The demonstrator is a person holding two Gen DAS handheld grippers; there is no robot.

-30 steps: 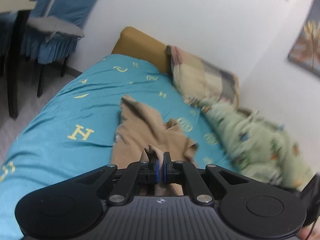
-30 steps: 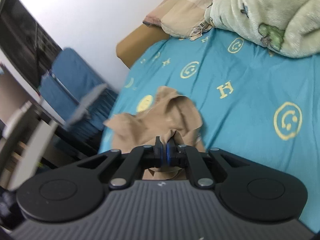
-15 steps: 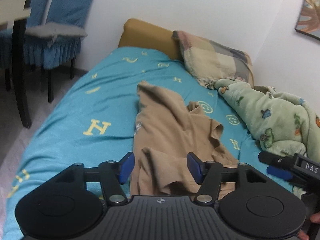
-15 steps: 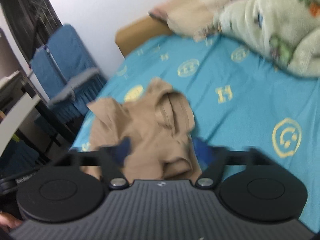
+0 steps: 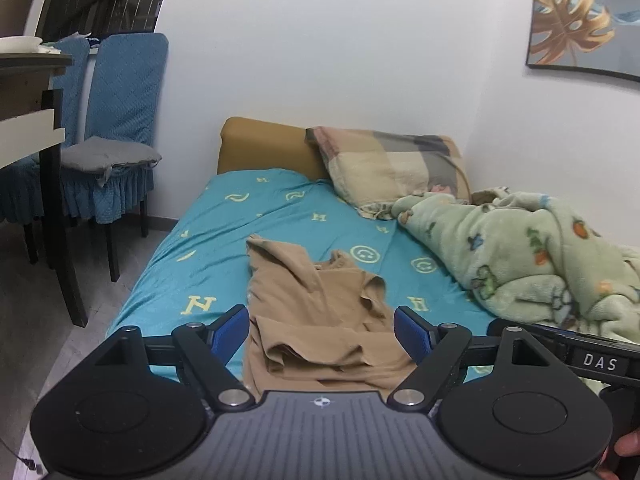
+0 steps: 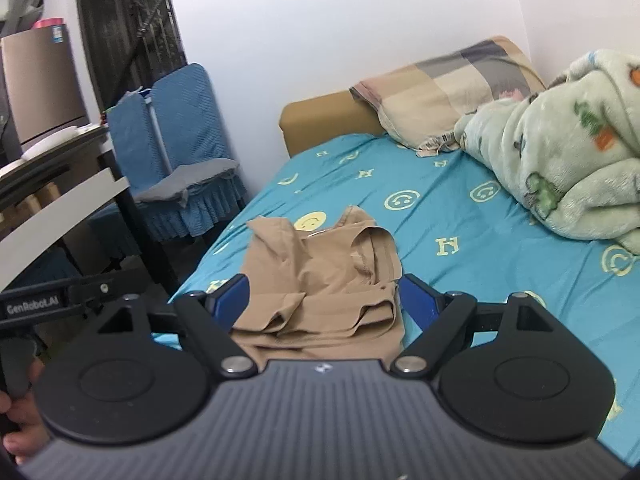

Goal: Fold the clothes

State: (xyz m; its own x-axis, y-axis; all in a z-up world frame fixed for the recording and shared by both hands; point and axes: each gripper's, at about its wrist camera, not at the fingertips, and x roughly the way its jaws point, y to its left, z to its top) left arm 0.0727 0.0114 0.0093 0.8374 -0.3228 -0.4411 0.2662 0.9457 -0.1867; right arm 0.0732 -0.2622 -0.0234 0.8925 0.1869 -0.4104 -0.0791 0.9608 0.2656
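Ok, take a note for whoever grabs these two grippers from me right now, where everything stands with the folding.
Left gripper: open, holding nothing, over the near edge of the tan garment.
Right gripper: open, holding nothing, also at the garment's near edge.
The garment lies on the teal bedsheet, near the bed's left side, bunched and creased, with a loose fold at the near end.
The green fleece blanket and the pillow are to the right and clear of it.
Done: garment is on the bed and out of both grippers.
Left: flatten it out, then fold it neatly.
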